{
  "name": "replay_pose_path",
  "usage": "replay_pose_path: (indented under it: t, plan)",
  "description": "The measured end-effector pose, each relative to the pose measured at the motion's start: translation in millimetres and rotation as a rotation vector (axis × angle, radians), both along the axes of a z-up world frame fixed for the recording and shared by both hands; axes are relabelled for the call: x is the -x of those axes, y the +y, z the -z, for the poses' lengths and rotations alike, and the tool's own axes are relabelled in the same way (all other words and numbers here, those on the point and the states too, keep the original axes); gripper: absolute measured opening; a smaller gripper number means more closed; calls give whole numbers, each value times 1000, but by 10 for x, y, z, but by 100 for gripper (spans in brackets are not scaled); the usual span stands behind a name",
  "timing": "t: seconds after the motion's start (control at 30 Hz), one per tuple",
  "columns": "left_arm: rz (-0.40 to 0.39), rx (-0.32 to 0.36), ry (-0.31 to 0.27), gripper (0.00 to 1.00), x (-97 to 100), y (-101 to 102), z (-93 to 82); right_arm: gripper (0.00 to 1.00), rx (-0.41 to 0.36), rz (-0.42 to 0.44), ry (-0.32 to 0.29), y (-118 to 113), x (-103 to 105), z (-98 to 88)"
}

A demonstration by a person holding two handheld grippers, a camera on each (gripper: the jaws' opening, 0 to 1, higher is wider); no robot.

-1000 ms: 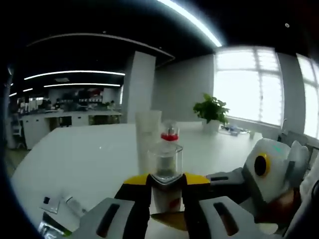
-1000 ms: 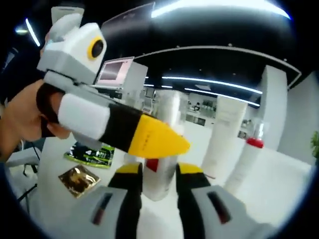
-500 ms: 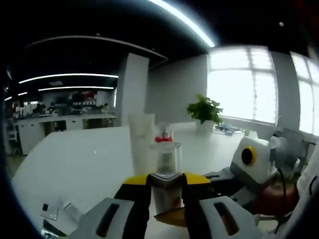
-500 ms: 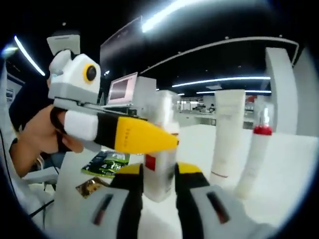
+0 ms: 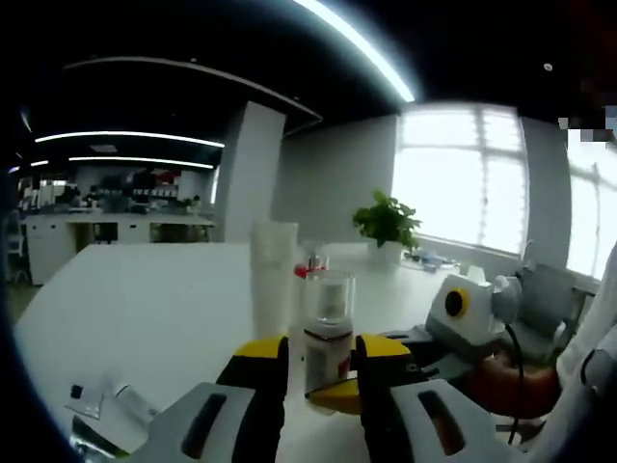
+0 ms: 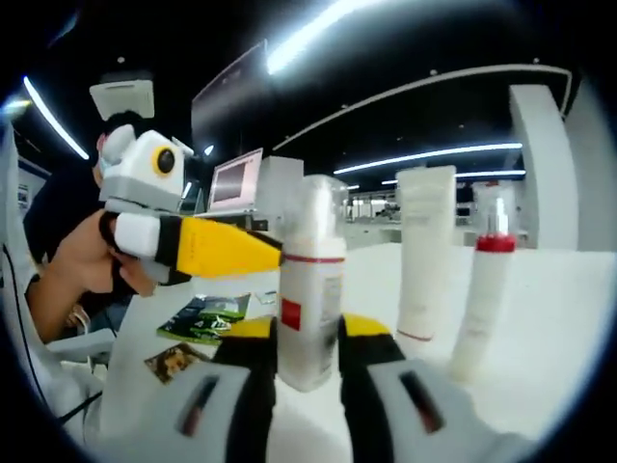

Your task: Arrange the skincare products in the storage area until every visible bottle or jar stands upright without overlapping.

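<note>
A white bottle with a clear cap (image 6: 310, 280) stands upright on the white table (image 6: 540, 328), and my right gripper (image 6: 307, 333) is shut on its lower part. The same bottle (image 5: 328, 333) rises just beyond the yellow tips of my left gripper (image 5: 323, 349), whose jaws stand open beside it. Behind it stand a white tube (image 6: 424, 256) and a slim bottle with a red collar (image 6: 487, 285), both upright and apart. The left gripper (image 6: 270, 256) reaches in from the left, its tip next to the bottle. The right gripper (image 5: 339, 394) comes in low from the right.
A green packet (image 6: 207, 318) and a brown sachet (image 6: 174, 359) lie on the table at the left, below a hand (image 6: 82, 265). More flat packets (image 5: 92, 400) lie at the near left. A potted plant (image 5: 386, 224) stands at the table's far side.
My left gripper has let go of the bottle and drawn back from it. The right gripper has stayed on the bottle, which now stands upright.
</note>
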State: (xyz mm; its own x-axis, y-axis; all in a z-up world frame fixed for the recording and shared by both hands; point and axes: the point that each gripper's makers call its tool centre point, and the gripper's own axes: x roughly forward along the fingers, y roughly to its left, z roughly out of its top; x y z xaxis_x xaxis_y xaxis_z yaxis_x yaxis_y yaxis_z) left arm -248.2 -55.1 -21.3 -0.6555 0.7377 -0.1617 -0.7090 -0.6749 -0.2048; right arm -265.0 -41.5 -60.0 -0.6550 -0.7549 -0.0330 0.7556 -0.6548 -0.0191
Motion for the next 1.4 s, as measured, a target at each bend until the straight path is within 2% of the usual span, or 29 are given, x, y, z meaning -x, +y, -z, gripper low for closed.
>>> replay_pose_path:
  t: [0.33, 0.57, 0.83, 1.4]
  plan:
    - [-21, -16, -22, 28, 9, -153, 81, 23, -34, 23, -18, 130, 40, 103]
    - [16, -15, -33, 28, -1, -36, 115, 23, -55, 12, 1, 112, -21, 82]
    - [56, -49, -17, 27, -33, 75, 25, 24, -83, -20, 23, 41, -86, 84]
    - [131, -78, -27, 25, -162, 192, -25, 24, -134, -31, 18, 11, -99, 147]
